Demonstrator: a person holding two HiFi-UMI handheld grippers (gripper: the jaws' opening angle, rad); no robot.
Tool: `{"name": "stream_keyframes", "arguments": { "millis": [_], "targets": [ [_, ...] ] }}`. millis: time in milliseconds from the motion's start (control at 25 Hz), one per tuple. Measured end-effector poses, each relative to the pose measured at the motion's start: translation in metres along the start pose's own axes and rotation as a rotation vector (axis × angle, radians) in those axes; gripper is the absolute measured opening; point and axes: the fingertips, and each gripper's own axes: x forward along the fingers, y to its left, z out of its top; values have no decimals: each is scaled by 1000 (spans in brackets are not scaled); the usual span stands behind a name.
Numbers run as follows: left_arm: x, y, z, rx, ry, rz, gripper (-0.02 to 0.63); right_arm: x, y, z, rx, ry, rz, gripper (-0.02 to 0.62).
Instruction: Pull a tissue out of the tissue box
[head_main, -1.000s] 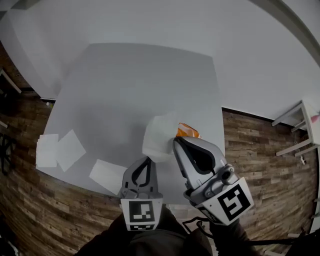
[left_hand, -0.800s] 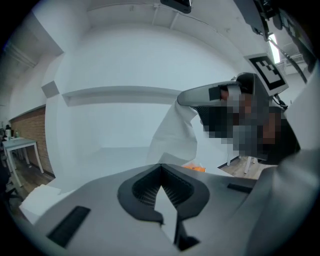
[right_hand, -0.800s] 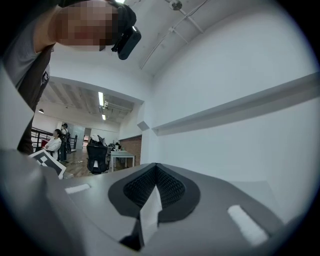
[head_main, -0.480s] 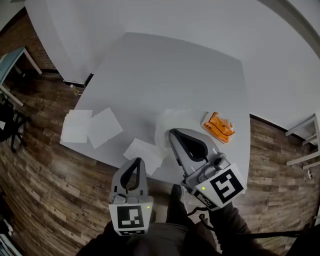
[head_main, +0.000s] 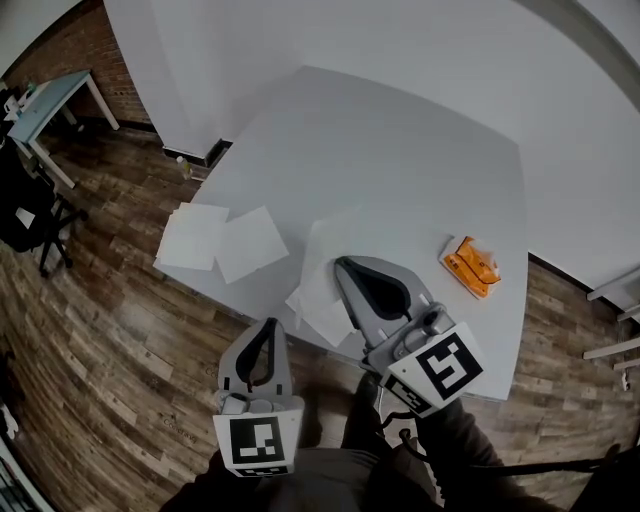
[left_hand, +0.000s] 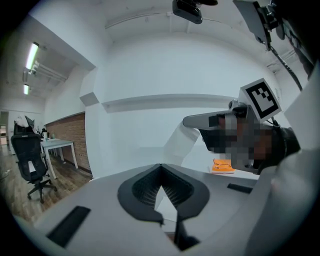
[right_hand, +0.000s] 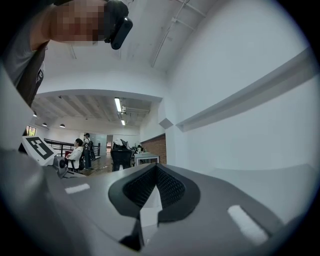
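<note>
- Head view, table (head_main: 400, 160): pale grey top, standing on a wood-plank floor (head_main: 120, 340) against a white wall.
- Tissue box (head_main: 470, 266): orange, flat on the table near its right edge, well apart from both claws; also seen in the left gripper view (left_hand: 222, 166).
- Right claw (head_main: 340, 262): over the near part of the table, jaws pressed together on a white tissue (head_main: 322, 245). The left gripper view shows this sheet (left_hand: 179, 142) hanging from the claw's tip (left_hand: 185, 121), clear of the box.
- Right gripper view: jaw tips of the right claw (right_hand: 156, 166) meet, with a white strip showing in the gap behind them.
- Left claw (head_main: 268, 325): held over the floor just off the table's near edge; jaws pressed together at the tip (left_hand: 160, 166), with nothing gripped.
- Loose tissues: two sheets (head_main: 190, 237) (head_main: 252, 243) lie side by side at the table's left edge. Possibly a third lies at the near edge under the hanging sheet, but the outlines merge there.
- Office chair (head_main: 25, 215): black, on the floor to the left.
</note>
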Motion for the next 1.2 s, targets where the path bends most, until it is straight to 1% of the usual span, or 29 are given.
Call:
{"name": "stream_keyframes", "arguments": {
  "millis": [160, 440, 560, 680, 920, 1200],
  "targets": [
    [-2, 0, -6, -4, 10, -1, 0, 0, -11, -32, 57, 38, -28, 2],
    [7, -2, -27, 4, 60, -18, 0, -4, -36, -131, 154, 169, -91, 2],
    [9, -3, -27, 9, 62, -26, 0, -10, -37, -162, 191, 232, -112, 2],
    [13, -5, -26, 13, 57, -35, 0, -10, -39, -172, 203, 250, -119, 2],
    [18, -8, -22, 12, 51, -47, 0, -8, -41, -167, 201, 243, -126, 2],
    [18, -14, -21, 12, 50, -61, 0, -16, -43, -174, 210, 259, -144, 2]
  ]
}}
